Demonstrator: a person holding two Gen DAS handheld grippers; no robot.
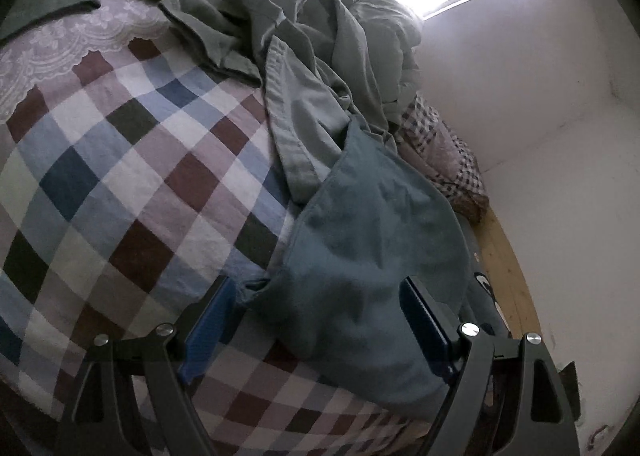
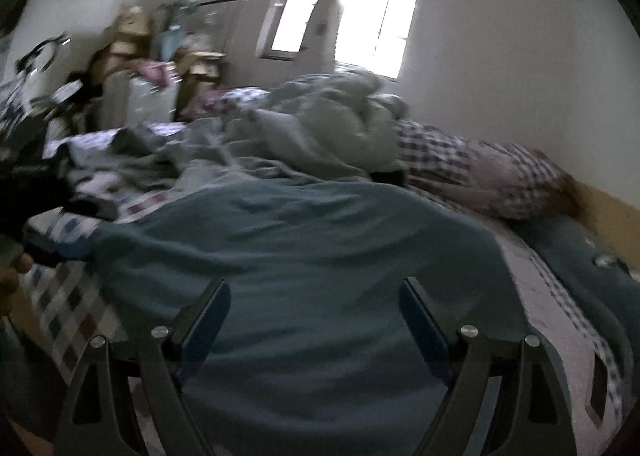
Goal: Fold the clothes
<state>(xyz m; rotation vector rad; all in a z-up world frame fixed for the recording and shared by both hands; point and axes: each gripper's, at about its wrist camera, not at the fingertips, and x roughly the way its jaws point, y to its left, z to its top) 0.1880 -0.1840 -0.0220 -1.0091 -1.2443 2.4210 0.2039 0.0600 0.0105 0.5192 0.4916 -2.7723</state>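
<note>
Left gripper [image 1: 316, 306]: jaws spread wide, nothing between the blue pads, angled down. Right gripper [image 2: 314, 306]: jaws likewise spread, nothing gripped, more level. Part of a hand [image 2: 14, 274] shows at right-wrist view's left edge.

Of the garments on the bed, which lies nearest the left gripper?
The teal garment, spread flat between the open left gripper fingers; the paler grey-green clothes are heaped farther up the bed.

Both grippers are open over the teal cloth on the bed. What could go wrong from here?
The teal cloth lies partly under the pale green garment, so lifting it may drag that pile along. The left hand-held gripper is wide open over a wrinkled bulge and could pinch the checkered bedspread too. The right wrist view is blurred, so the right hand-held gripper may land off-edge.
</note>
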